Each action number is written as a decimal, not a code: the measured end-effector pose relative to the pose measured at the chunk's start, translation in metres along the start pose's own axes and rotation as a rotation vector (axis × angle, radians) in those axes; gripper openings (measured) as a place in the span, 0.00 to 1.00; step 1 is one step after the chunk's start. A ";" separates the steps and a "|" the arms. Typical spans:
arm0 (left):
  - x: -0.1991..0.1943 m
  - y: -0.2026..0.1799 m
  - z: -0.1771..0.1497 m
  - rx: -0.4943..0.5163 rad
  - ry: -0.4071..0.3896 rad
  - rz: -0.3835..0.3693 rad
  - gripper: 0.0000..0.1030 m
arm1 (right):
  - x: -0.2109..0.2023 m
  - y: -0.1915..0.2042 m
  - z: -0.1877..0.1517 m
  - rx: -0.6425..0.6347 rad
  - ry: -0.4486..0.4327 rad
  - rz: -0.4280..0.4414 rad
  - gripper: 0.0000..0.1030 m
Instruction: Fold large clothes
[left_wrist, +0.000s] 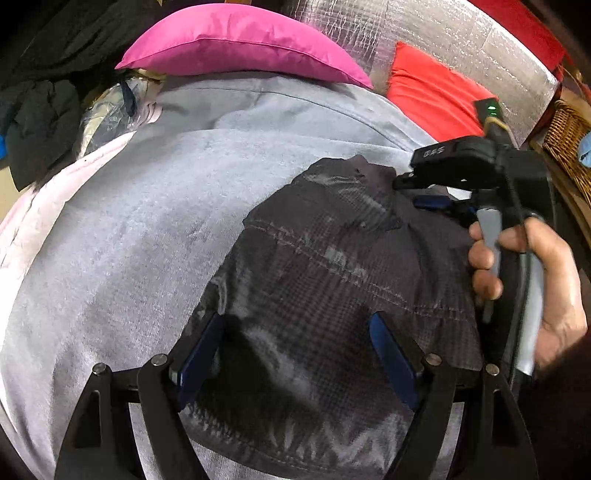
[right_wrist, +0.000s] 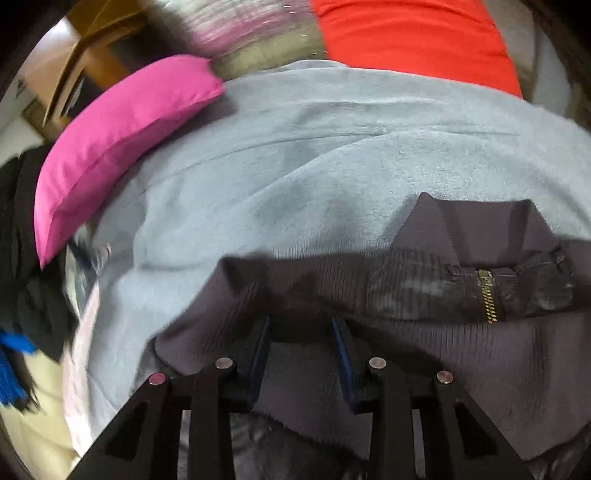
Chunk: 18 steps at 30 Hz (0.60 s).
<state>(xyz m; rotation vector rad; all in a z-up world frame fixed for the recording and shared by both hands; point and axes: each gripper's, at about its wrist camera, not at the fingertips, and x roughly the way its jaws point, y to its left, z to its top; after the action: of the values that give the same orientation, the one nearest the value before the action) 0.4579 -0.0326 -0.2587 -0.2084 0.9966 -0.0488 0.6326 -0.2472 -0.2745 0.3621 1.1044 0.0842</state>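
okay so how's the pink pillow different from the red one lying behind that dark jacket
The pink pillow is magenta; the red pillow is bright orange-red. The pink pillow sits toward the left of the grey blanket, the red pillow toward the right. In the left wrist view the pink pillow looks wider and fully visible; the red pillow is partly hidden by the right gripper. Both are plain, soft cushions resting at the blanket's far edge.

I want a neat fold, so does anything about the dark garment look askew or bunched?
Yes. The dark garment lies crumpled on the grey blanket: its zip end is bunched, and its upper corner is rumpled near the right tool. It is not spread flat.
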 end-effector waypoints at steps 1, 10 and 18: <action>-0.001 0.001 0.002 0.000 -0.009 0.006 0.80 | -0.006 -0.002 0.000 0.014 -0.005 0.027 0.38; -0.022 0.009 0.009 0.038 -0.096 0.115 0.80 | -0.163 -0.096 -0.032 0.004 -0.247 0.077 0.77; -0.002 -0.001 0.003 0.094 -0.023 0.129 0.80 | -0.201 -0.271 -0.054 0.217 -0.144 -0.188 0.77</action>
<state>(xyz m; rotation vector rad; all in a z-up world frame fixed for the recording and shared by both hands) 0.4596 -0.0325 -0.2548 -0.0586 0.9806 0.0240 0.4631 -0.5376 -0.2122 0.4495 1.0023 -0.2264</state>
